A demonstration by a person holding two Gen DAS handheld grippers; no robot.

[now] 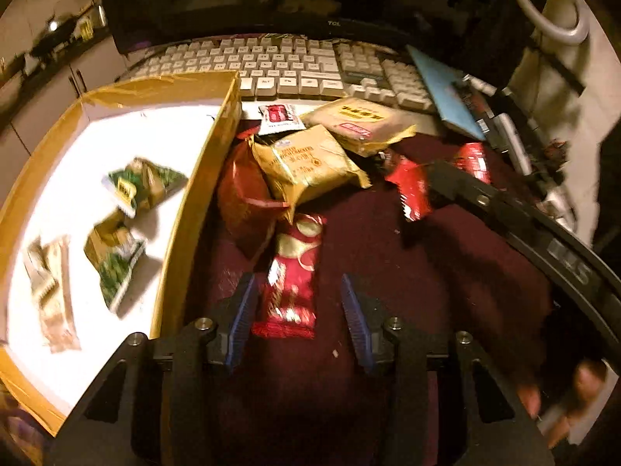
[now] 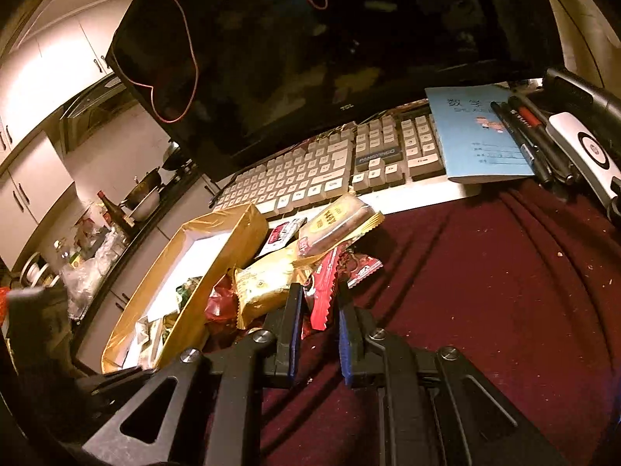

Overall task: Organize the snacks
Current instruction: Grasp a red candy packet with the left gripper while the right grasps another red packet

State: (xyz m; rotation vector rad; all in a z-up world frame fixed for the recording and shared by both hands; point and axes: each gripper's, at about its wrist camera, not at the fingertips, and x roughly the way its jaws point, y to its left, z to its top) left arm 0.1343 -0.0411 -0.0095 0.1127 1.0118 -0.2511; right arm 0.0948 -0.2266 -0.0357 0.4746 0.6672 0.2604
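The left tool (image 1: 297, 310) is held part open over a red snack packet (image 1: 293, 272) that lies between its pads, untouched, on the maroon cloth (image 1: 446, 272). The right tool (image 2: 317, 326) is closed on a thin red wrapper (image 2: 324, 295). Loose snacks are heaped near the keyboard (image 1: 279, 66) at the worktop's far edge; green packets (image 1: 128, 209) lie inside the cardboard box (image 1: 202, 178) along the left edge.
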